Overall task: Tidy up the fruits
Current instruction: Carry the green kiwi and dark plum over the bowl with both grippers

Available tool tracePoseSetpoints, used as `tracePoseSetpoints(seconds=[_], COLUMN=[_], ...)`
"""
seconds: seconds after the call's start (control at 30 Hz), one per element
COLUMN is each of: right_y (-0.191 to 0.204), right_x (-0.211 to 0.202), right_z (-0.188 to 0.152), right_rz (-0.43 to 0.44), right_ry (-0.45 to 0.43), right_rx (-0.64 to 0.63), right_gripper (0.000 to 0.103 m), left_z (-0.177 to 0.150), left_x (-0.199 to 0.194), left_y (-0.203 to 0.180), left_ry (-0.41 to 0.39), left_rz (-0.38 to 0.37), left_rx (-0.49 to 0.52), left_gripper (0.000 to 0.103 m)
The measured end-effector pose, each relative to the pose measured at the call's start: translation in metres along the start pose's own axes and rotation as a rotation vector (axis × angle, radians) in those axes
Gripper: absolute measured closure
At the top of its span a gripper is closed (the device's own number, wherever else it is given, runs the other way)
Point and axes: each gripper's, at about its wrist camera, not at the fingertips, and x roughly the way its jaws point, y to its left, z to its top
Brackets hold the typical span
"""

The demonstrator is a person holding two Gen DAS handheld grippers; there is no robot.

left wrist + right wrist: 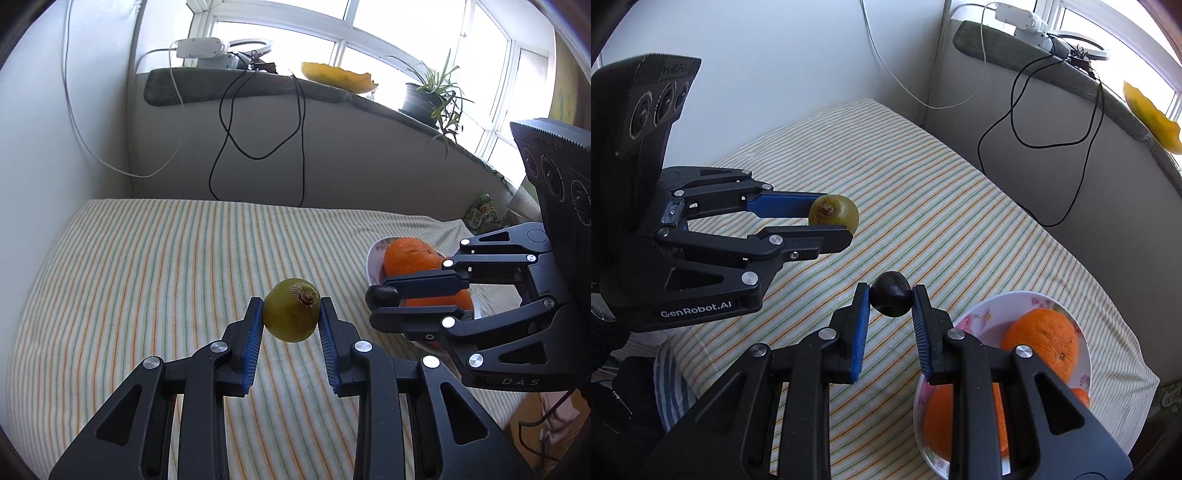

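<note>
Two grippers up in the air over a bed with a striped sheet (147, 266), each one clenched on a small fruit. Left gripper (291, 314) squeezing a green kiwi (291, 309) between its blue pads (253, 350), stem end facing the camera, kiwi lifted clear of the sheet. Right gripper (891, 299) pinching a small dark plum (891, 298) at the very tips of its fingers, also off the sheet. Seen from the right wrist: left gripper (831, 221) reaching in from the left side with the kiwi (833, 215) at its tip, well apart from the plum. Seen from the left wrist: right gripper (384, 299) coming in from the right side, plum (382, 296) in front of a white bowl (373, 258). Flowered bowl (982, 314) sitting on the sheet near the right edge of the bed, just beside the right gripper. Inside the bowl, a big orange (1045, 341) on top and more orange fruit (938, 421) lower down, partly hidden behind the gripper. Behind the bed, a gray windowsill (258, 88) with a potted plant (428, 96), a yellow dish (340, 75), a white box (201, 48) and black cables (258, 122) hanging down the wall.
</note>
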Motion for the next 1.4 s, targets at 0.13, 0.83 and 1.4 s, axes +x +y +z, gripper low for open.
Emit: tracePoseSetpoints(seconds=[0.13, 0.83, 1.4], right_y=[-0.006, -0.085, -0.144], right_x=[-0.020, -0.070, -0.059], right_z=[-0.010, -0.060, -0.091], right_rz=[-0.002, -0.070, -0.077], right_ry=[-0.030, -0.106, -0.090], right_rx=[0.035, 0.240, 0.366], right_gripper=[0.079, 0.079, 0.079], left_z=[0.005, 0.013, 0.018], left_x=[0.000, 0.014, 0.038], left_y=[-0.012, -0.097, -0.149], left_ry=[-0.008, 0.000, 0.033], left_rz=[-0.025, -0.167, -0.224], left_rx=[0.016, 0.122, 0.194], left_gripper=[0.075, 0.075, 0.075])
